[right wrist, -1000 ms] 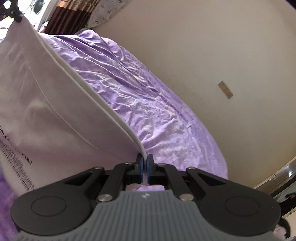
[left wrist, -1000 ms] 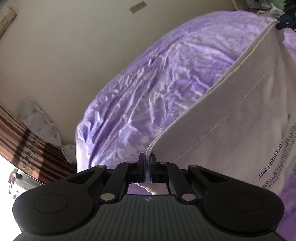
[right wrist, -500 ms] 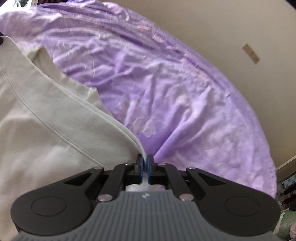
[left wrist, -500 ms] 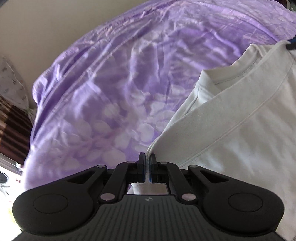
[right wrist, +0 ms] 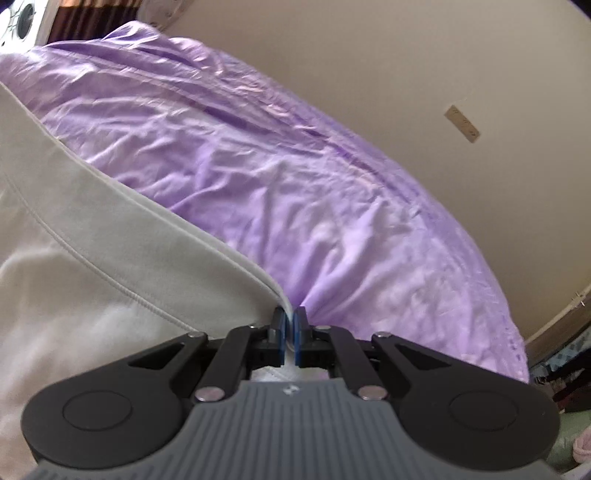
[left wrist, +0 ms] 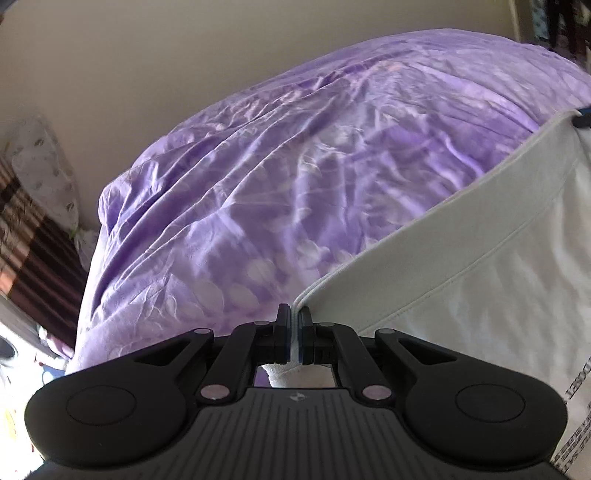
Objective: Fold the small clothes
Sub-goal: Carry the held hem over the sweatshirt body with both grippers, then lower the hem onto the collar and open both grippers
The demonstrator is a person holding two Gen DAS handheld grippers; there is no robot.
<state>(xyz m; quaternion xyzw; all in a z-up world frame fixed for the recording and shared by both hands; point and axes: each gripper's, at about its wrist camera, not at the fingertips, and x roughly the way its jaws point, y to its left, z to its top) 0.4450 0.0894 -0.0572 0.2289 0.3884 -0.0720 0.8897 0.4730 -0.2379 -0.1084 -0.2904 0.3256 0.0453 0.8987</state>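
A white T-shirt with black print near its lower right hangs stretched over the purple bedsheet. My left gripper is shut on one corner of its hem, with cloth pinched between the blue pads. The hem band runs up to the right edge of the left wrist view. In the right wrist view my right gripper is shut on the other hem corner. From there the T-shirt spreads away to the left. The rest of the shirt is hidden below both views.
The rumpled bedsheet covers a bed against a beige wall. A striped curtain and a patterned bag stand left of the bed. A wall plate is on the wall, and a washing machine sits far off.
Both grippers carried the hem forward and down over the bed. Half a second ago the shirt's neckline showed beyond the hem. Now it is out of sight and the wall is back in view.
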